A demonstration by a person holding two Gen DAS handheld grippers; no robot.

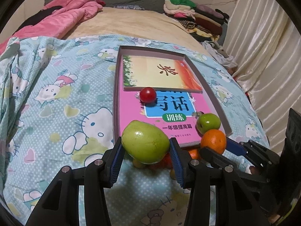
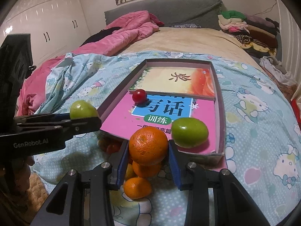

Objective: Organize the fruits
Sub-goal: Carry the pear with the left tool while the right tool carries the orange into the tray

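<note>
My left gripper [image 1: 145, 141] is shut on a large green fruit [image 1: 145, 143], held above the Hello Kitty bedsheet. My right gripper [image 2: 148, 143] is shut on an orange [image 2: 148, 145], just off the near edge of a shallow box [image 2: 220, 113]. Each gripper also shows in the other's view: the right gripper [image 1: 214, 145] with its orange [image 1: 213, 141], and the left gripper [image 2: 82, 117] with its green fruit [image 2: 82, 110]. Inside the box, on the pink book, rest a red tomato [image 1: 148, 94] and a smaller green fruit [image 2: 190, 132].
Under the grippers a small pile of fruit lies on the sheet: two oranges [image 2: 137, 187] and some red ones [image 2: 111, 146]. A second book [image 2: 176, 81] fills the box's far half. A pink quilt [image 2: 128, 32] and folded clothes [image 2: 244, 28] lie farther up the bed.
</note>
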